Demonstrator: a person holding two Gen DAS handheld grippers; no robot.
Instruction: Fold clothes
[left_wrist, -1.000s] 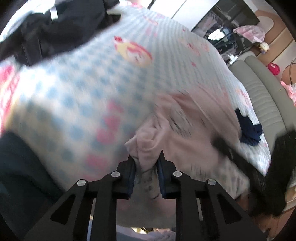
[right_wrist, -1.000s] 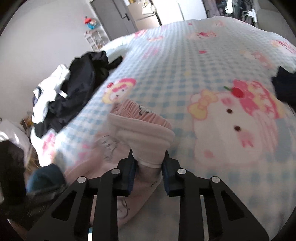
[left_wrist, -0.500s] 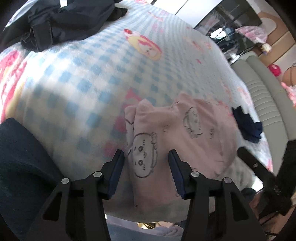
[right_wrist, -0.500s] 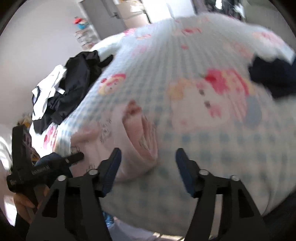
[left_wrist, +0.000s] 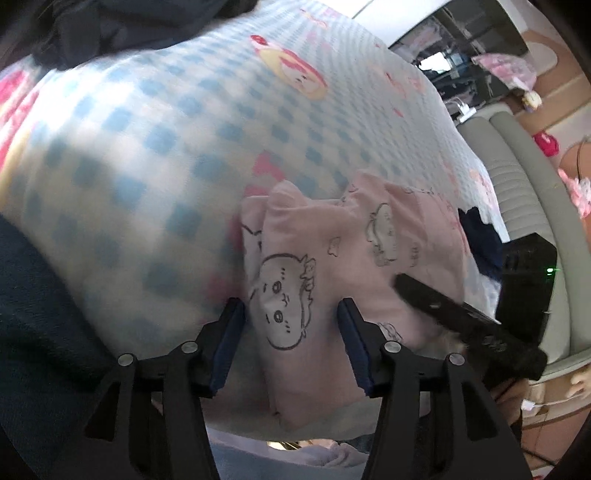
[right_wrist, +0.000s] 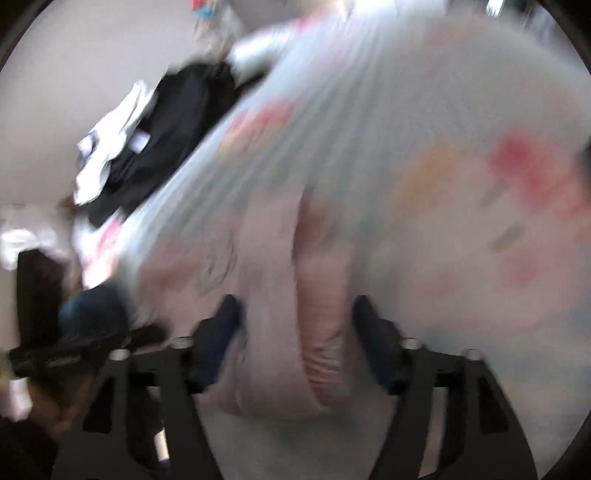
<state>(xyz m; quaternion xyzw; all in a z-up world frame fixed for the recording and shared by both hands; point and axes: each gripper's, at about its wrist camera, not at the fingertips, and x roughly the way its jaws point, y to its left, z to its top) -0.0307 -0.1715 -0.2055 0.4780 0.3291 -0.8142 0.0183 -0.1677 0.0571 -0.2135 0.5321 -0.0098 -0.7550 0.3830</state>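
Both grippers have let go since a second ago, when each was pinched on a fold of the pale pink cotton garment printed with cartoon animals (left_wrist: 332, 258); now their jaws stand wide apart with the cloth lying loose between them.

From the left wrist, the left gripper (left_wrist: 291, 332) hovers low over the garment's near end, one finger on each side of the printed animal face, touching nothing that I can see. The garment lies in a rough bundle on the blue-and-white checked bedspread with pink cartoon figures (left_wrist: 147, 129), its near edge hanging at the bed's front edge at 6 o'clock. The right gripper's black finger crosses in at 4 o'clock, over the garment's right edge. A small dark navy piece of clothing (left_wrist: 480, 240) lies just past that edge at 3 o'clock. A heap of black clothes (left_wrist: 110, 26) sits at 11 o'clock, well apart, with bare bedspread between.

The right wrist view is heavily blurred. The right gripper (right_wrist: 295, 332) is spread, the garment's ribbed pink edge running between its fingers. The black-and-white clothing heap (right_wrist: 155, 136) lies at 10 o'clock.
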